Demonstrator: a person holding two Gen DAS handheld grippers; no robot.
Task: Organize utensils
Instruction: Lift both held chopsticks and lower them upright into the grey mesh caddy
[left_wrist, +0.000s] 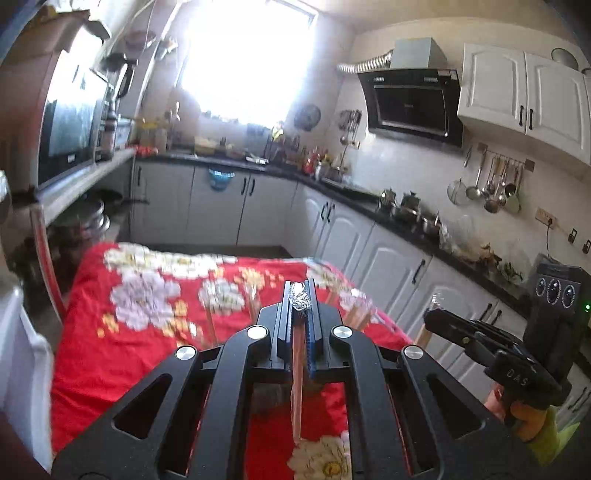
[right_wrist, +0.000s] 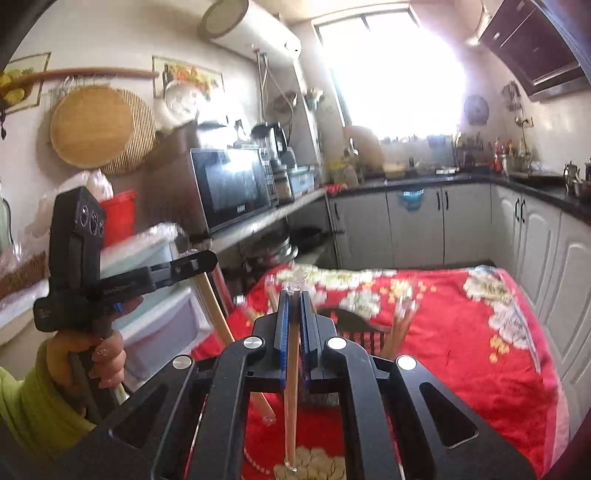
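My left gripper (left_wrist: 300, 291) is shut on a pair of wooden chopsticks in a clear wrapper (left_wrist: 297, 387), held above the red floral tablecloth (left_wrist: 110, 354); the crinkled wrapper end sticks out past the fingertips. My right gripper (right_wrist: 294, 295) is shut on another wrapped chopstick pair (right_wrist: 291, 398), which hangs down toward the cloth. Each gripper shows in the other's view: the right one at the right edge (left_wrist: 491, 339), the left one at the left (right_wrist: 147, 275), both with chopsticks. More wrapped chopsticks (right_wrist: 400, 325) lie blurred on the table.
White base cabinets (left_wrist: 388, 258) with a dark countertop run along the right and far walls. A microwave (right_wrist: 232, 188) stands on a shelf at the left. A white plastic drawer unit (right_wrist: 159, 325) stands beside the table. Ladles hang on a wall rail (left_wrist: 491, 184).
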